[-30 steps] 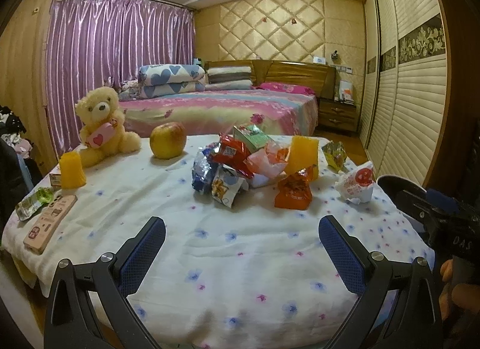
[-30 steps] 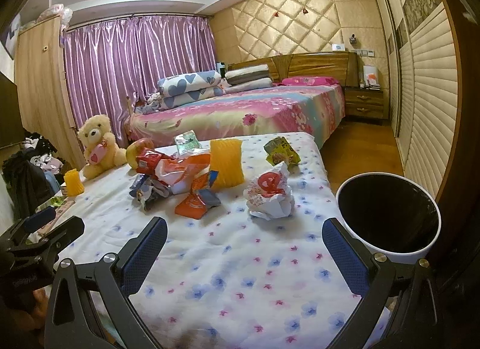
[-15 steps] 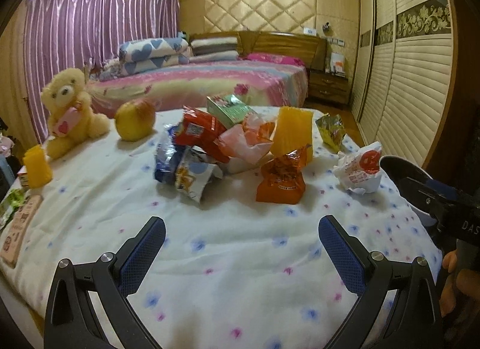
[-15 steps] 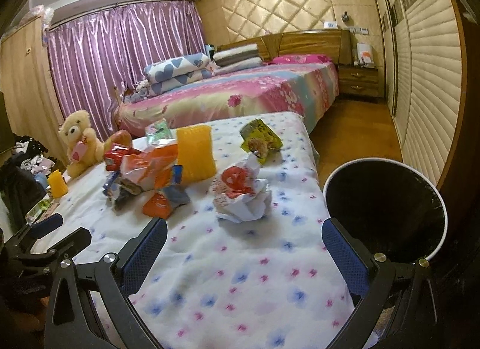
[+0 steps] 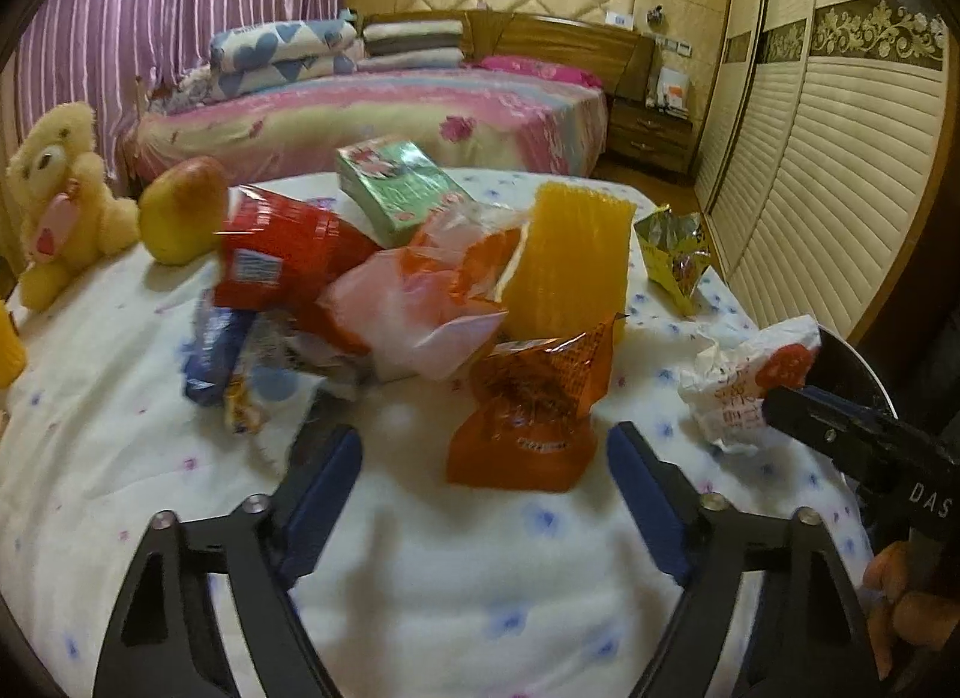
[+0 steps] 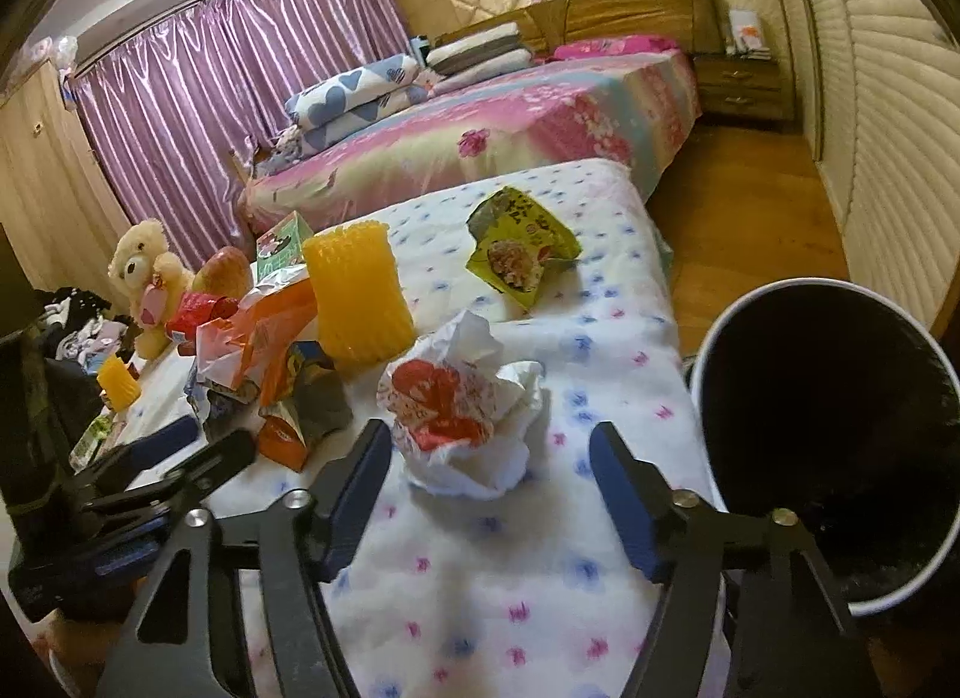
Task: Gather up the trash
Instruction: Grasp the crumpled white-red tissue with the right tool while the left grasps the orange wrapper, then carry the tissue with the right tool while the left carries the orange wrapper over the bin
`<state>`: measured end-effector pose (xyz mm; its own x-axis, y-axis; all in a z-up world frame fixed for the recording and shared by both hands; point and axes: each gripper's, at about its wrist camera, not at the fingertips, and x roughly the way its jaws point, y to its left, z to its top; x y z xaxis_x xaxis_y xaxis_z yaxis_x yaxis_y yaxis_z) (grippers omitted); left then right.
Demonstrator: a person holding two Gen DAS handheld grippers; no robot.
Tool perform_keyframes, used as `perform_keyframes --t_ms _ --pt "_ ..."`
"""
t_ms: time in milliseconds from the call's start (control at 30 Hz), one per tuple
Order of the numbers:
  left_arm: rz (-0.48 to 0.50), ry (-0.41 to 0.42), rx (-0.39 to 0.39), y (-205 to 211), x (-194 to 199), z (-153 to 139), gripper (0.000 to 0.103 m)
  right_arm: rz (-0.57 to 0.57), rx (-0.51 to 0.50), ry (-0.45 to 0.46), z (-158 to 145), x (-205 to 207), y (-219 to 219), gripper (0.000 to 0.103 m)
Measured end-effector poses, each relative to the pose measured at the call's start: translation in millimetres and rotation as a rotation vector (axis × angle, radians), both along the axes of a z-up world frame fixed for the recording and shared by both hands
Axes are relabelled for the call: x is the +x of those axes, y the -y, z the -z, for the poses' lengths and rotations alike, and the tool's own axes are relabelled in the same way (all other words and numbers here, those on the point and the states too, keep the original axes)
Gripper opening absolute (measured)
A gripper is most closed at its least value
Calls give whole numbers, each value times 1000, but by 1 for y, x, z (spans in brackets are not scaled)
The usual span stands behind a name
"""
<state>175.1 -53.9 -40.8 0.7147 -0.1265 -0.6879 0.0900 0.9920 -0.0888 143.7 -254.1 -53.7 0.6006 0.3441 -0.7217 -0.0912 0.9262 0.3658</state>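
Note:
A heap of wrappers lies on the flowered white table cover. An orange snack bag lies just ahead of my open, empty left gripper. A crumpled white and red paper wrapper lies just ahead of my open, empty right gripper; it also shows in the left wrist view. A yellow-green packet lies farther back. A black bin with a white rim stands at the table's right edge.
A yellow foam sleeve, a red bag, a green box, an apple and a teddy bear are on the table. A bed stands behind, wardrobe doors at right.
Both grippers have moved forward and down toward the table. The orange bag and the paper wrapper now lie close in front of the fingers. Both jaw openings look narrower.

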Motion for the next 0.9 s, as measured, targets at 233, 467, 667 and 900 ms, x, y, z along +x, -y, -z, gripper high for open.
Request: perform_keyframes --t_ms 233,467,667,900 --pt "70 -38 -13 15 13 5 15 -44 53 -31 6 9 -2 30" --pt "130 -7 -23 20 -10 -2 4 -44 84 -21 -1 -4 1 22" --pt "160 -1 -46 24 -20 -6 4 10 82 7 -11 -21 24 22" --pt "226 7 -64 42 -19 -12 4 91 72 22 -17 -37 55 22"
